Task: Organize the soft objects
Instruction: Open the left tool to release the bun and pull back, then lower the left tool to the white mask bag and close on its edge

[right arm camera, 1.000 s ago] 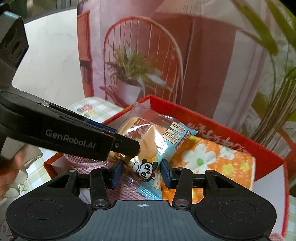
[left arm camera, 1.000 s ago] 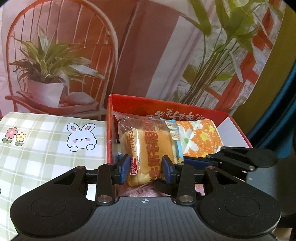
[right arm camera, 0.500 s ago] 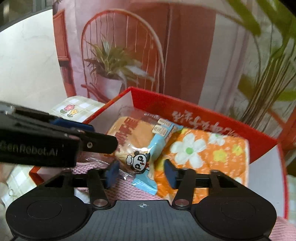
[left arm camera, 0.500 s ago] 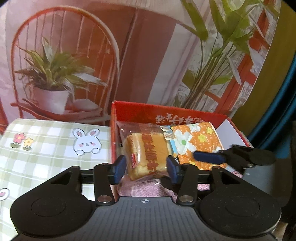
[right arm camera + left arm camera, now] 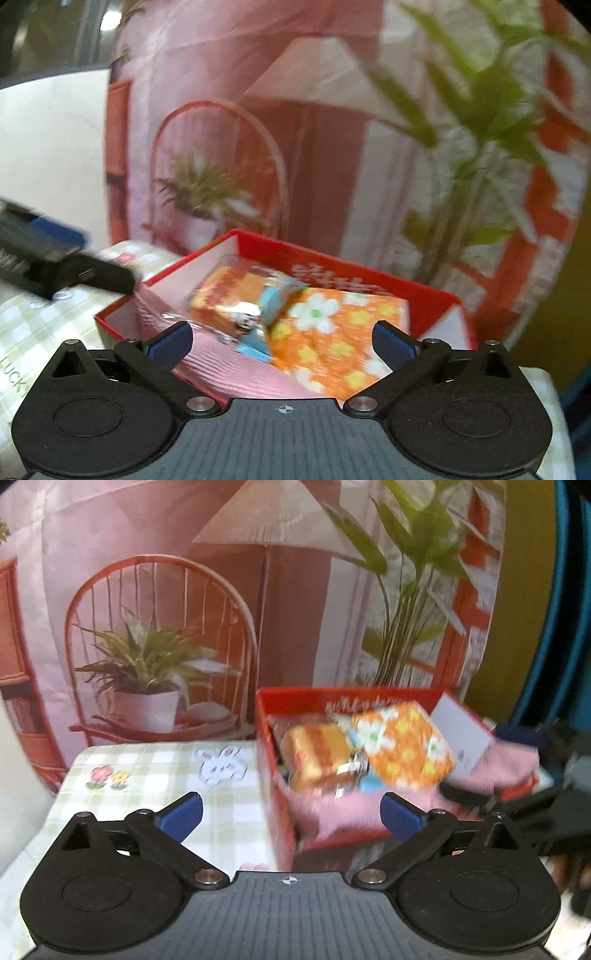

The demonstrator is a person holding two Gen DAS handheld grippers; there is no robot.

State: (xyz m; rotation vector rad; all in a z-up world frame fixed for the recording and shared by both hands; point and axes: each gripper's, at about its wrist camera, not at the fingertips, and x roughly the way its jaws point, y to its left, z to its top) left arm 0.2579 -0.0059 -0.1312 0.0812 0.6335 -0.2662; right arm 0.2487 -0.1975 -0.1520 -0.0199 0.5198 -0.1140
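A printed backdrop of a rattan chair, potted plant and parasol hangs behind a worktop dressed in a green checked cloth with a bunny and flowers, and on it sits the red box, well filled now. Inside, the wrapped bread lies on the pink knit, snug against the orange flowered cloth. The left tool is opening, blue pads flung wide with nothing pinched between them; the right tool is opening as well, equally empty, the box contents only showing through its gap. From the right wrist view the bread and the flowered cloth sit side by side, the pink knit spilling toward the near wall. A second ago both tools were closed around that bread packet over the box; half a second ago they were loosening; now they've let go and pulled back and up, the box smaller in both views and the picture smeared with motion. To finish this release well, I'd say draw straight back so no pad snags the crinkly wrapper, then check that the bread stays level and the knit's loose edge on the right is tucked inside the rim.
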